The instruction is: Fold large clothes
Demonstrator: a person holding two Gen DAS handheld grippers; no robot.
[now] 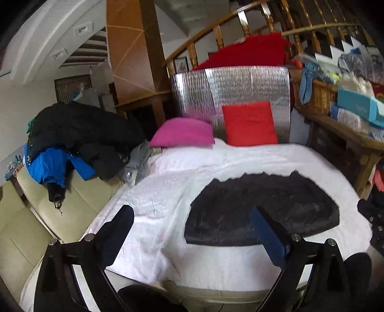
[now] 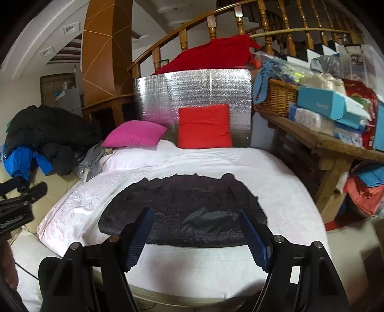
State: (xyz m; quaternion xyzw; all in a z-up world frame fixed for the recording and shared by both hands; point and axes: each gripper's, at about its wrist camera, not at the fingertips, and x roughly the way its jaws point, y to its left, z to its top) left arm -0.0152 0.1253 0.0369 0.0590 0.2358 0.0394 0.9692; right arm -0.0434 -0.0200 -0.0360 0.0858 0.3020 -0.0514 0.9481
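A white quilt (image 2: 182,158) covers the bed, with a pink pillow (image 2: 134,134) and a red pillow (image 2: 204,127) at twelve o'clock against a silver foil panel (image 2: 192,88). A wooden banister (image 2: 211,21) curves behind. At three o'clock a wooden surface (image 2: 321,141) bears a wicker basket (image 2: 276,98) and boxes. At nine o'clock, a cream sofa (image 1: 72,204).

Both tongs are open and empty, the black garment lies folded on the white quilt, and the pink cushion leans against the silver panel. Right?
Not quite: the red cushion leans against the silver panel; the pink cushion lies beside it. The right wrist view shows this. The rest stands.
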